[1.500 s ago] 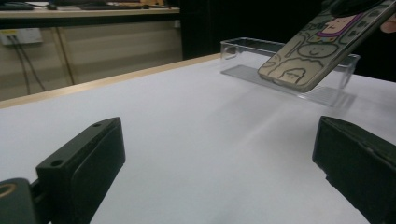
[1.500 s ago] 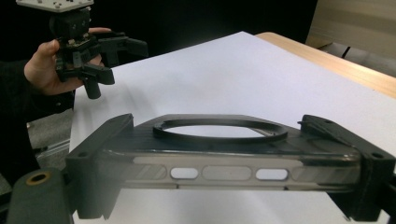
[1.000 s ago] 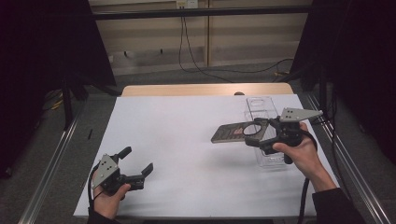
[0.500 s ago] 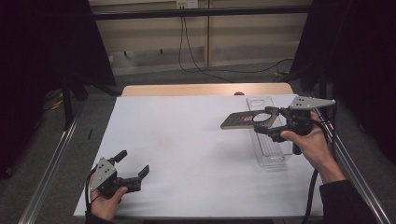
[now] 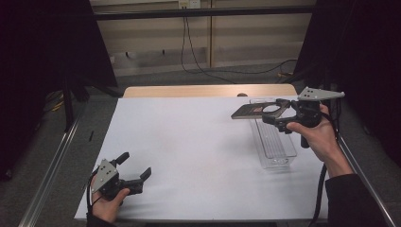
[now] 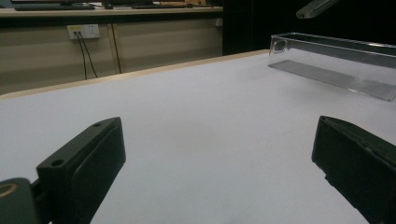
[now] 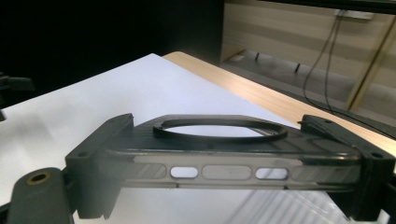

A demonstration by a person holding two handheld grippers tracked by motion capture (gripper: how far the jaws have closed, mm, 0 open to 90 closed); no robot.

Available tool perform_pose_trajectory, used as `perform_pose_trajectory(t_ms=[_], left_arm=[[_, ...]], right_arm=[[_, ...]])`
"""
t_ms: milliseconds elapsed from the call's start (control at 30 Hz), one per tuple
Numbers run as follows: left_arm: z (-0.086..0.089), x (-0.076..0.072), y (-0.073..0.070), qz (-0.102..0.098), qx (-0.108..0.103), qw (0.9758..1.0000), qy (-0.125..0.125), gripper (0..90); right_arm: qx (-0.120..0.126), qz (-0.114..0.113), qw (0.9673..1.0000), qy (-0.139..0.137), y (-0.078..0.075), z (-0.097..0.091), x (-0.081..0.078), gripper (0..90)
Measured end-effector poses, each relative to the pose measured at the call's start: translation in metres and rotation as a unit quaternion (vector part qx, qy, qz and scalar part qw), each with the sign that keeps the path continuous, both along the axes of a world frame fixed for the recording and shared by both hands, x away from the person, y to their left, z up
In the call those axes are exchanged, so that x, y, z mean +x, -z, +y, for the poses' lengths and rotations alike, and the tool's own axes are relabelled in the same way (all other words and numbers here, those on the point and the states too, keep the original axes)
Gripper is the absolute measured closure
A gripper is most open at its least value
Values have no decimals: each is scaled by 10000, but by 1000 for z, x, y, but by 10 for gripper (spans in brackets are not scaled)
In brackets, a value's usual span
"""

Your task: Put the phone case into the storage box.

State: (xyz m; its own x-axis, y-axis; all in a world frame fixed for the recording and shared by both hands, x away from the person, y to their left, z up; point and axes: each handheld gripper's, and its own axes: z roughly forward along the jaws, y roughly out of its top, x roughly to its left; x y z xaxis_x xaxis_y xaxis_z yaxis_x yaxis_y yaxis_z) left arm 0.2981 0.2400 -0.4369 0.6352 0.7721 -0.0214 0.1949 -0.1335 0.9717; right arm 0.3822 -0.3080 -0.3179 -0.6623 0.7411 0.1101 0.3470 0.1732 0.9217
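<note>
A dark, see-through phone case (image 5: 250, 111) with a round ring on its back hangs level in the air over the far end of a clear plastic tray (image 5: 275, 144). My right gripper (image 5: 275, 111) is shut on the case's right end. In the right gripper view both jaws clamp the case (image 7: 224, 158) by its long edges, with the tray (image 7: 280, 205) below. My left gripper (image 5: 135, 164) rests near the front left corner of the white sheet (image 5: 189, 142), open, nothing between its jaws (image 6: 219, 158). From there the tray (image 6: 336, 56) lies far off.
The long narrow tray lies along the right side of the white sheet. A wooden table edge (image 5: 189, 91) shows behind the sheet. Metal rails (image 5: 52, 165) run along both sides, and cables hang at the back wall.
My right gripper has carried the phone case up and toward the far right, over the tray's far end. The left hand has slid slightly toward the near edge.
</note>
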Motion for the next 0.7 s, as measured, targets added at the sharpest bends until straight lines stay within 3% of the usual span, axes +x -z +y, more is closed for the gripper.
perform_pose_trajectory(t_ms=[200, 467, 700], left_arm=[[0, 0, 0, -49, 114, 9999, -32, 27], [2, 0, -1, -19, -82, 9999, -72, 37], [3, 1, 0, 7, -80, 9999, -90, 39]], right_arm=[[-23, 67, 9995, 323, -5, -6, 7, 118], [25, 226, 9984, 526, -9, -17, 13, 118], [-45, 376, 9965, 744, -10, -26, 21, 118]])
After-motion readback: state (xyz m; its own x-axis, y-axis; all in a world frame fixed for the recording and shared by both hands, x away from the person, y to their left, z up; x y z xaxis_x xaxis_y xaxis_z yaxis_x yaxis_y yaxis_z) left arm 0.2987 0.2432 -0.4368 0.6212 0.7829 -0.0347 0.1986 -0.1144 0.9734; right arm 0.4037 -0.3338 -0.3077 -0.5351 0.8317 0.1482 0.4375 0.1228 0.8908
